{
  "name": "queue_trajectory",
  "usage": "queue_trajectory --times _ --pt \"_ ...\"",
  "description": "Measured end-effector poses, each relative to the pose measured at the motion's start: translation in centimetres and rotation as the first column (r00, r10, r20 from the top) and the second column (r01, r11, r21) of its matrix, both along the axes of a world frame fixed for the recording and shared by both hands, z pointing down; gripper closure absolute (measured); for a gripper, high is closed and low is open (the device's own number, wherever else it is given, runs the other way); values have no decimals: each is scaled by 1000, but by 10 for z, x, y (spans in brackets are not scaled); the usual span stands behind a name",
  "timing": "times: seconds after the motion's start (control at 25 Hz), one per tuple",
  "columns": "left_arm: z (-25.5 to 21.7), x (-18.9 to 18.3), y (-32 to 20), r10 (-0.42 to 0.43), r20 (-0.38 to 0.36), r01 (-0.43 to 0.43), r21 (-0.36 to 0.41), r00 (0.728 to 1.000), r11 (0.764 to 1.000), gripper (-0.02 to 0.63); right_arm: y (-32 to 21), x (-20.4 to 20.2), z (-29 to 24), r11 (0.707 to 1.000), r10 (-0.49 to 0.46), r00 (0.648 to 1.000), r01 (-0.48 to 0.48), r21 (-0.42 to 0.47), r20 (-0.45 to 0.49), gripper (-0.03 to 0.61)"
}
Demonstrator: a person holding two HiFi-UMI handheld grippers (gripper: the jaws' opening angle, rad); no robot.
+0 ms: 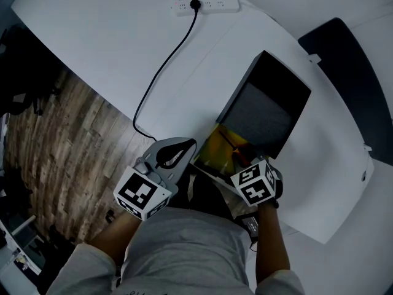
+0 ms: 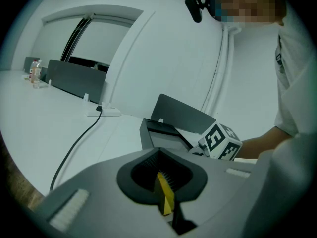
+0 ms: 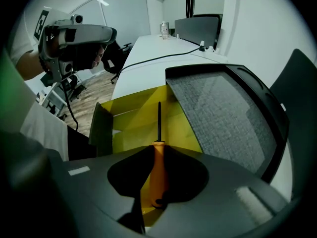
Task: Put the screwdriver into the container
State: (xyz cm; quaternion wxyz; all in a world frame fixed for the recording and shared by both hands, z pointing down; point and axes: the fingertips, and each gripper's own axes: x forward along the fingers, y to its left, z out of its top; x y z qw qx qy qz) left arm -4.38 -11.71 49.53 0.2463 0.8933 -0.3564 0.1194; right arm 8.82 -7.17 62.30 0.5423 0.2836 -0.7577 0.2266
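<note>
- R gripper (image 3: 158, 151) jaws clamped on screwdriver (image 3: 157, 175) handle, tip down over open yellow container (image 3: 129, 125).
- L gripper (image 2: 164, 183) jaws pinch thin yellow strip (image 2: 166, 201); can't tell what.
- Step: insertion. Next: lower, release inside, clear of walls.

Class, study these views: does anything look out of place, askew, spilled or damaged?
Nothing looks spilled or damaged. The container sits at an angle near the table's front edge, lid open. The screwdriver is not in it yet: the right gripper holds its orange handle above the yellow interior.
</note>
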Motion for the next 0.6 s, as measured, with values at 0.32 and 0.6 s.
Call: queue_trajectory --times 0.32,0.6 --pt "4 -4 -1 -2 -1 2 -9 1000 1000 614 0 -1 3 1000 -7 1000 6 -13 -20 489" --pt "4 -5 -2 0 -1 0 -11 1000 1000 614 -1 -1 4 1000 -9 1000 8 -29 -27 489"
